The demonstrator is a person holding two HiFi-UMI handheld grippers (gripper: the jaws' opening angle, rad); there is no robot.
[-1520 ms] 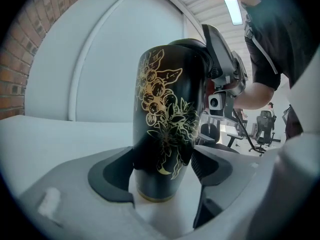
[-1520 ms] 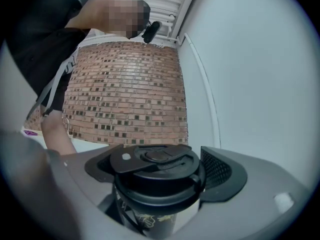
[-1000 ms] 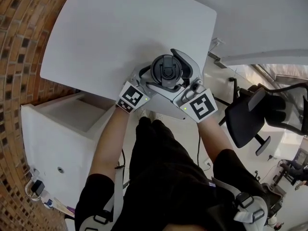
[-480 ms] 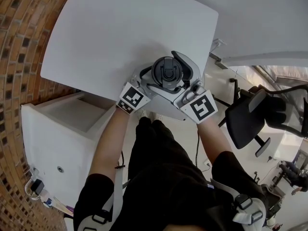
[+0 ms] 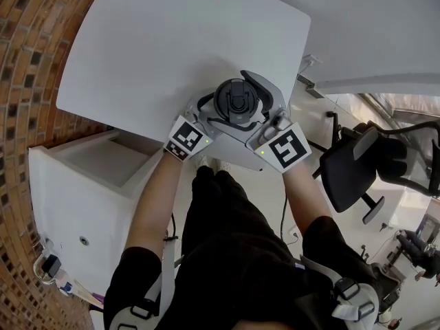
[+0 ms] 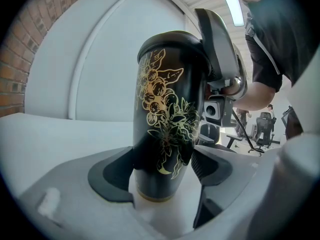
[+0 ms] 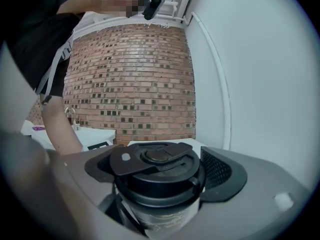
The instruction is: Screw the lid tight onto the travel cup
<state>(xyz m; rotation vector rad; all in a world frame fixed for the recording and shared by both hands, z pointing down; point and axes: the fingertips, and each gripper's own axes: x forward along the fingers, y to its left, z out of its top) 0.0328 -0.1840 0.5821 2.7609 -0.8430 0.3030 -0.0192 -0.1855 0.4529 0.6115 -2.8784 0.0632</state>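
Note:
A black travel cup (image 6: 167, 119) with a gold flower pattern stands upright on the white table (image 5: 158, 47), close to its near edge. My left gripper (image 6: 160, 184) is shut on the cup's lower body, a dark pad (image 6: 112, 171) pressing on each side. The black lid (image 7: 157, 169) with its flip tab sits on top of the cup (image 5: 236, 102). My right gripper (image 7: 157, 176) is shut on the lid from the right, its ribbed pad (image 7: 217, 171) against the rim. In the head view the left gripper (image 5: 203, 115) and right gripper (image 5: 265, 112) flank the cup.
The table's rounded near edge runs just below the grippers. A white cabinet (image 5: 89, 177) stands lower left beside a brick wall (image 5: 27, 60). A black office chair (image 5: 350, 170) is on the floor at right. A second white tabletop (image 5: 385, 33) lies at upper right.
The right gripper's marker cube has turned slightly around the lid. The cup and both grippers have shifted a little to the left. Both grips are unchanged.

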